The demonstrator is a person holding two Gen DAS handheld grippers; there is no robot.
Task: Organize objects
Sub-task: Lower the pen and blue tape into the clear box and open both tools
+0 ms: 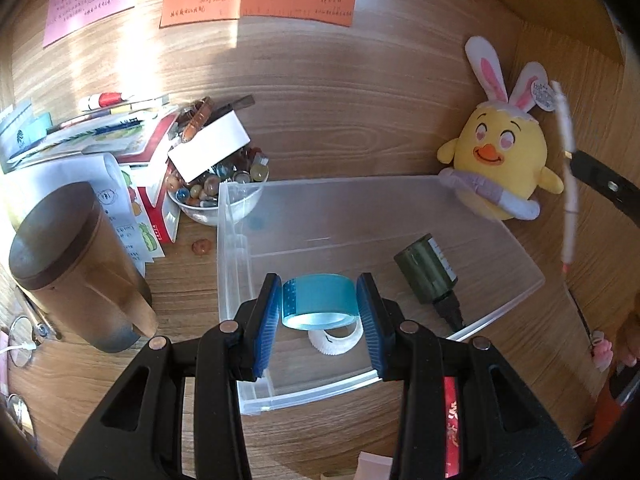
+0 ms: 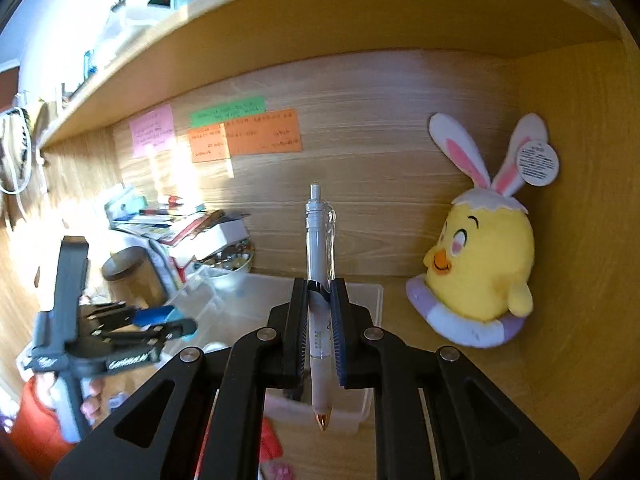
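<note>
Holding a roll of translucent blue tape (image 1: 319,300) squeezed flat-side-on between its jaws, the left gripper (image 1: 319,312) hangs over the clear plastic bin (image 1: 500,248), likely for dropping it beside the white tape roll (image 1: 336,342) and dark green bottle (image 1: 426,272) below. The right gripper (image 2: 320,320), jaws shut on a clear click pen (image 2: 319,240) held upright, tip toward the camera, is probably bound for the same bin.

The left hand-held gripper (image 1: 318,312) is tilting downward with its blue pads pressing both sides of a roll of tape (image 1: 319,301), while the right hand-held gripper (image 2: 320,322) is clamping a pen (image 2: 320,280) upright between its closed jaws.
</note>
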